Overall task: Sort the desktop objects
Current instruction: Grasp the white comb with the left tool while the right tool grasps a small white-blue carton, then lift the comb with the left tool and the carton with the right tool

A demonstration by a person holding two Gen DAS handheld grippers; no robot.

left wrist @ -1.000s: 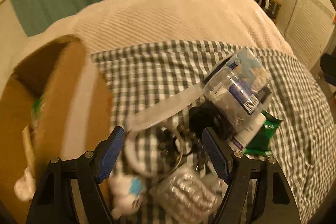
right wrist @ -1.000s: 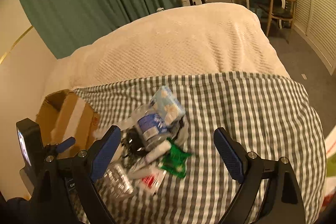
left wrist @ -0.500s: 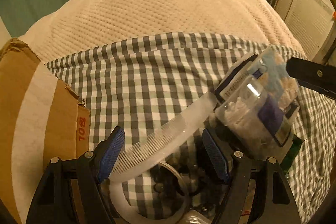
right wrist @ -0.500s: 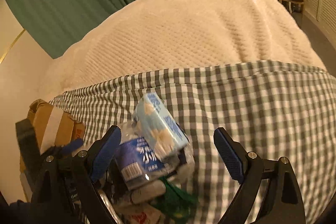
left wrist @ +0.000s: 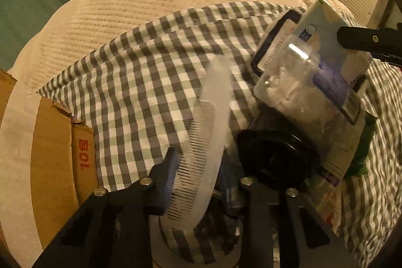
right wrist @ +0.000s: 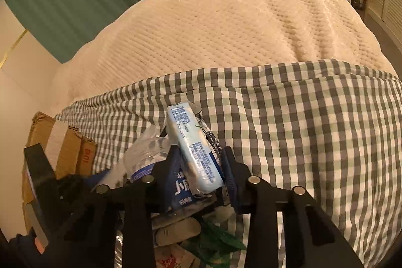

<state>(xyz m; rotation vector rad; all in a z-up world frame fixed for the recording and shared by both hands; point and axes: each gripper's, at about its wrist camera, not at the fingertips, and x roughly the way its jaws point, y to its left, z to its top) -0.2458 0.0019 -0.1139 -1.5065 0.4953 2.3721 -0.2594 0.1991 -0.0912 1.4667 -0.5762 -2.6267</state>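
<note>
A pile of small objects lies on a checked cloth (left wrist: 140,82). My left gripper (left wrist: 201,175) is shut on a translucent white comb (left wrist: 206,132), which runs up and away between the blue pads. My right gripper (right wrist: 201,167) is shut on a light blue tissue pack (right wrist: 193,147); that pack also shows in the left wrist view (left wrist: 324,24), with a right finger (left wrist: 369,38) against it. A clear jar of cotton swabs (left wrist: 301,82) lies under the pack, and it shows in the right wrist view (right wrist: 148,155). A black round object (left wrist: 276,162) sits beside the comb.
An open cardboard box (left wrist: 50,157) with white tape stands at the left, also in the right wrist view (right wrist: 65,145). A green packet (right wrist: 216,240) and a white tube (right wrist: 178,230) lie below the right gripper. A cream blanket (right wrist: 238,24) covers the bed beyond.
Both grippers moved forward and down into the pile and closed. The left one took hold of the comb, the right one took hold of the tissue pack.
</note>
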